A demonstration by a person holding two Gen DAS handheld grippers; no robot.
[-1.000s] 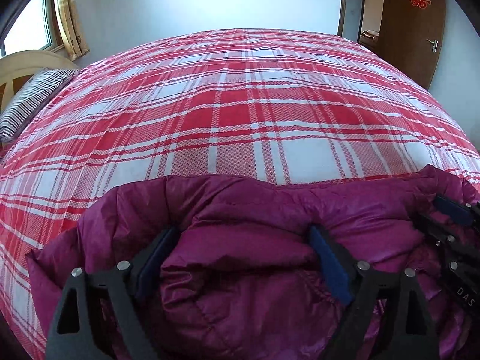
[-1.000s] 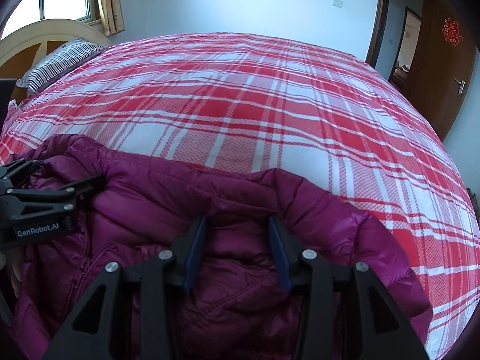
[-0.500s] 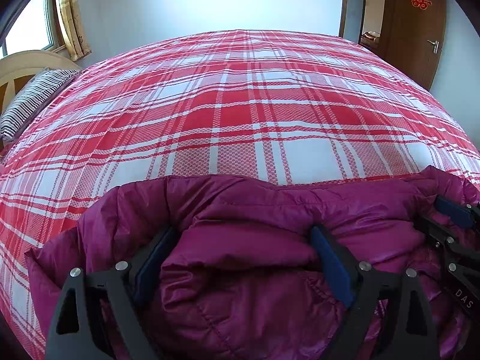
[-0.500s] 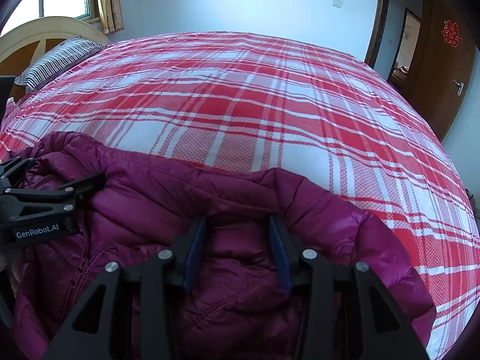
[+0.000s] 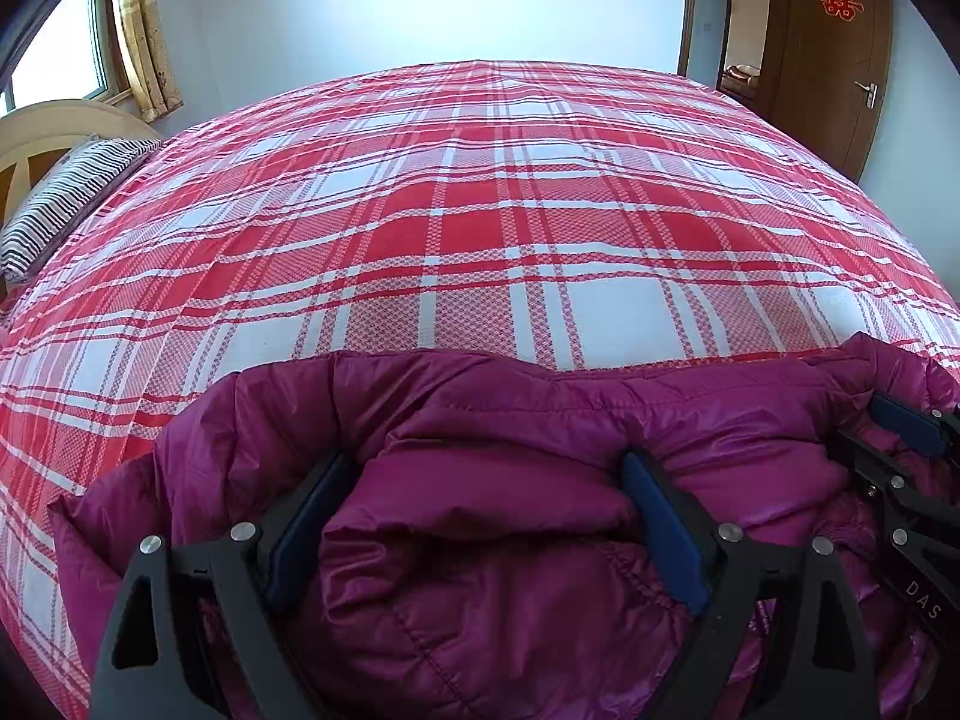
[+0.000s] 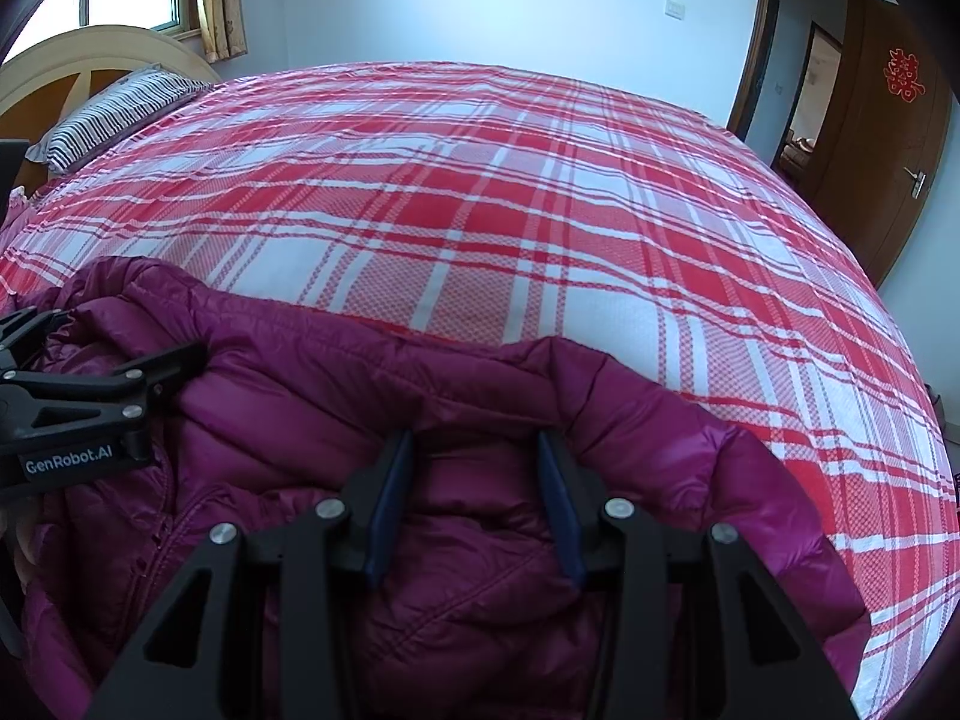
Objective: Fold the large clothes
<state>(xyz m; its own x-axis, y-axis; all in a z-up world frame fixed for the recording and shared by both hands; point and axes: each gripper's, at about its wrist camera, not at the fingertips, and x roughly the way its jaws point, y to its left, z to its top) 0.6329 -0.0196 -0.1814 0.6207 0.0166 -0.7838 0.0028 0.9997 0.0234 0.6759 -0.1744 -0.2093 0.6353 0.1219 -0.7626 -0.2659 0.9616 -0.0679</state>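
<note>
The magenta quilted down jacket (image 5: 540, 516) lies bunched at the near edge of the bed, on the red-and-white plaid bedspread (image 5: 480, 228). Its far edge forms a rounded ridge across the bed; the padded fabric is piled in thick folds, and a zipper line shows on its left part in the right wrist view.

The left gripper (image 5: 486, 492) points down into the jacket. Its two black fingers with blue pads stand wide apart, and a thick roll of the padded fabric fills the whole gap between them. The left pad (image 5: 300, 528) is sunk into the fabric and the right pad (image 5: 660, 528) presses against the roll, so the fingers are clamped on the jacket in a wide grip.

The right gripper (image 6: 474, 480) also points down into the jacket, to the right of the left gripper. Its fingers stand at a medium gap, with a fold of the jacket pinched between the blue pads (image 6: 390, 504); fabric bulges above and below the pads. In the right wrist view the left gripper's black body, marked "GenRobot.AI", shows at the left edge.

Further out, a striped pillow (image 5: 66, 198) lies at the headboard (image 6: 78, 60) on the left. A window with a yellow curtain (image 5: 141, 30) is behind it. A brown wooden door (image 5: 828, 60) with a red paper ornament stands at the right, beside an open doorway.
</note>
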